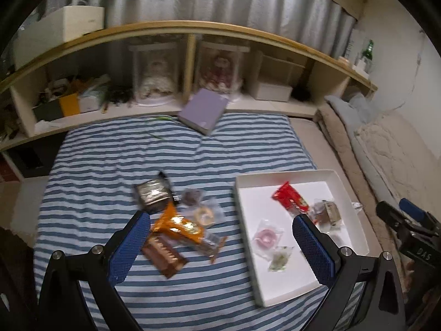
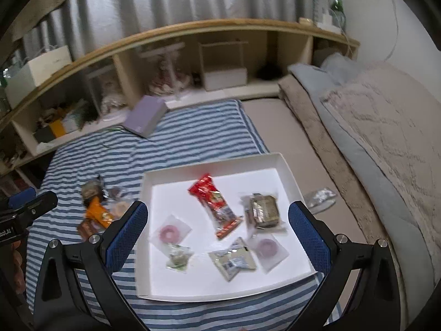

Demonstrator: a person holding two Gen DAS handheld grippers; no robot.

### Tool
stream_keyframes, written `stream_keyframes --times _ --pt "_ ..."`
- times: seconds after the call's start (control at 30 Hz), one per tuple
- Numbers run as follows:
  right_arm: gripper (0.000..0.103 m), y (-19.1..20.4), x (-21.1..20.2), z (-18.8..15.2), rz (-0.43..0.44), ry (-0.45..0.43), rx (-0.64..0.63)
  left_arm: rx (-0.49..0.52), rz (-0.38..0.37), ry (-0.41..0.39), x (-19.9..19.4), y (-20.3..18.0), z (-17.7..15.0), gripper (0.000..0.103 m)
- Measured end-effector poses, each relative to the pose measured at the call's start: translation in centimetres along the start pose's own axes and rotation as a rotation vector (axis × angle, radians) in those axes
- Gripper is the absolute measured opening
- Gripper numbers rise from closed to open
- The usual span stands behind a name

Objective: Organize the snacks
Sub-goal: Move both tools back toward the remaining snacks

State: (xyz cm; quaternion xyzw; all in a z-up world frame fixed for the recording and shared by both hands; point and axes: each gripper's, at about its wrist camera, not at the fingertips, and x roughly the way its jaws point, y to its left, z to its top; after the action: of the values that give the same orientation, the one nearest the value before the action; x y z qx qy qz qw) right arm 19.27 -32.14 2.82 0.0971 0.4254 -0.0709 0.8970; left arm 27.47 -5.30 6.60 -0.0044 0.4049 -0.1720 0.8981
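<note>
A white tray [image 2: 154, 182] lies on the blue-striped bedspread and holds several snacks: a red packet [image 2: 216, 207], a dark bar [image 2: 263, 211], two pink ring sweets [image 2: 172, 231], a green sweet [image 2: 178, 258] and a silvery packet [image 2: 233, 260]. Left of the tray [image 1: 242, 220] lies a loose pile: an orange packet [image 1: 180, 224], a brown bar [image 1: 164, 253], a dark silvery packet [image 1: 153, 193] and clear-wrapped sweets [image 1: 204, 213]. My left gripper [image 1: 220, 234] is open and empty above the pile. My right gripper [image 2: 217, 231] is open and empty above the tray.
A purple box [image 1: 202, 110] leans at the bed's far edge under a wooden shelf [image 1: 193, 27] of clutter. Folded blankets [image 2: 372, 127] lie on the right. A crumpled clear wrapper [image 2: 319, 197] lies right of the tray.
</note>
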Motion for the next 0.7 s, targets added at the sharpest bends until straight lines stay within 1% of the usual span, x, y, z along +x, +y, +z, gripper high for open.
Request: stream_keyframes --times 0.17,0.33,0.43,0.6,0.7 --pt "0.103 2.7 -0.7 0.0 0.031 -0.022 -0.046 -0.029 0.038 -0.029 -3.2 2.9 -0.7 0.103" --pt "0.103 6.2 -0.8 -0.3 0.083 -0.031 -0.104 -0.063 0.074 -0.062 -6.2 5.9 -1.6 0.103" --pt "0.103 8.3 -0.5 -0.7 0.124 -0.035 -0.138 -0.084 0.1 -0.082 -7.3 7.4 -2.3 0.103" --pt "0.103 11.4 0.6 -1.5 0.196 -0.05 -0.172 -0.128 0.135 -0.108 -6.9 9.2 -3.4 0.103" --pt "0.103 12.8 1.5 -1.9 0.251 -0.071 -0.193 -0.193 0.129 -0.115 -5.7 9.9 -4.6 0.103"
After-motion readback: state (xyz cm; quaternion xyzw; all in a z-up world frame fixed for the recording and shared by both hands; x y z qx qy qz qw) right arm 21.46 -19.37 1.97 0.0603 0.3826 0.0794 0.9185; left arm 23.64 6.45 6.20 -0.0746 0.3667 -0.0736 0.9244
